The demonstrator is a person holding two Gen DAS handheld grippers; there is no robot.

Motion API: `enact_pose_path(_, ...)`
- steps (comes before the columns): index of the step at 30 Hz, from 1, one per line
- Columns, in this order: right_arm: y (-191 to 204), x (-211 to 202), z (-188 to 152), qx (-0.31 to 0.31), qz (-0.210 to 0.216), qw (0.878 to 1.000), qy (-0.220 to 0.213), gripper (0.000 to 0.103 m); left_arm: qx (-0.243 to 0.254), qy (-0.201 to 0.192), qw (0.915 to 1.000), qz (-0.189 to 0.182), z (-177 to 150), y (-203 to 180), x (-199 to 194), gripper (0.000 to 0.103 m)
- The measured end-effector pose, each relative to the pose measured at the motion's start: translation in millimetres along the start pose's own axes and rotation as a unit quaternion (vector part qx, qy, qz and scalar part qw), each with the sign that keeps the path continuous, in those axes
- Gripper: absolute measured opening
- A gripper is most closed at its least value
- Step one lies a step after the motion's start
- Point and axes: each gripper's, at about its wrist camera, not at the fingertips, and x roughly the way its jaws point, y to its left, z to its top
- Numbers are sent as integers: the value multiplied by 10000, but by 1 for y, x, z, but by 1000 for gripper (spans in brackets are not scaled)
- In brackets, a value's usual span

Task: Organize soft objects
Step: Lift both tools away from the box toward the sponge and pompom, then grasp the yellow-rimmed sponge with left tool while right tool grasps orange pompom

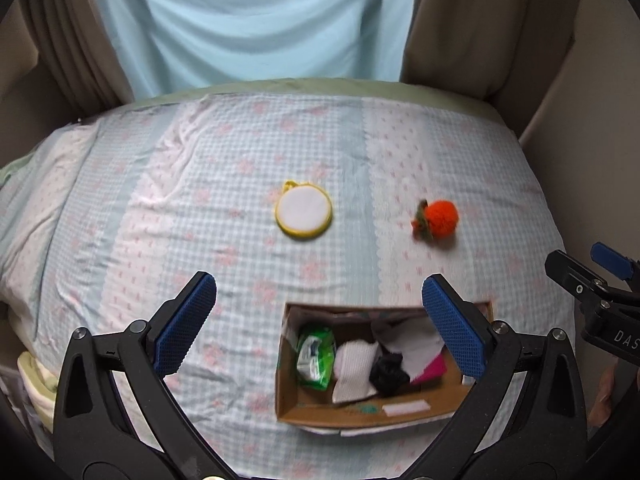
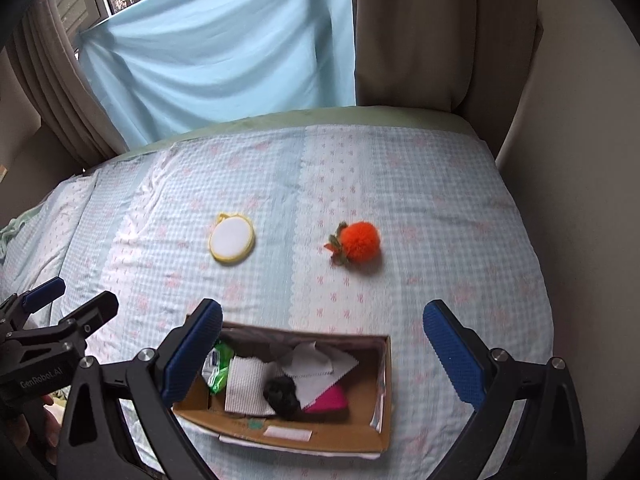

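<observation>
A round white pad with a yellow rim [image 1: 304, 214] [image 2: 232, 241] lies mid-bed. To its right sits a fluffy orange pom-pom fruit [image 1: 438, 219] [image 2: 357, 242] with green leaves. An open cardboard box [image 1: 360, 410] [image 2: 372, 428] stands near the front, holding a green wipes pack [image 1: 316, 356] [image 2: 218, 366], white cloths, a black ball and a pink item. My left gripper [image 1: 320, 320] is open above the box's left side, nothing between its fingers. My right gripper [image 2: 324, 348] is open over the box too, holding nothing. Each gripper shows at the edge of the other's view.
The bed wears a pale blue checked sheet [image 1: 160, 200] [image 2: 440, 200] with pink flowers. Behind it hang a light blue cloth [image 1: 256, 20] [image 2: 224, 48] and beige curtains [image 2: 408, 32]. A wall borders the bed on the right.
</observation>
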Motion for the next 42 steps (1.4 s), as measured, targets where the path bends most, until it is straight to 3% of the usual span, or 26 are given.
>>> enact_pose_path(13, -48, 111, 51, 169, -57, 9995, 259, 100, -305, 562, 9980, 2, 60, 10, 150, 103)
enact_pose_path(19, -58, 183, 63, 382, 32, 9970, 678, 100, -482, 959, 9942, -21, 74, 22, 229, 102)
enact_pose_path(28, -64, 268, 72, 688, 11, 9918, 1079, 100, -765, 1544, 9850, -22, 75, 36, 336, 101)
enact_pose_path(35, -66, 320, 65, 765, -87, 9879, 1349, 99, -869, 1876, 9784, 13, 62, 43, 391, 99)
enact_pose_path(40, -73, 350, 58, 843, -81, 9845, 1536, 87, -835, 1858, 9790, 79, 55, 42, 409, 99)
enact_pose_path(42, -74, 361, 55, 832, -97, 9830, 1631, 73, -799, 1817, 9801, 100, 53, 40, 410, 99)
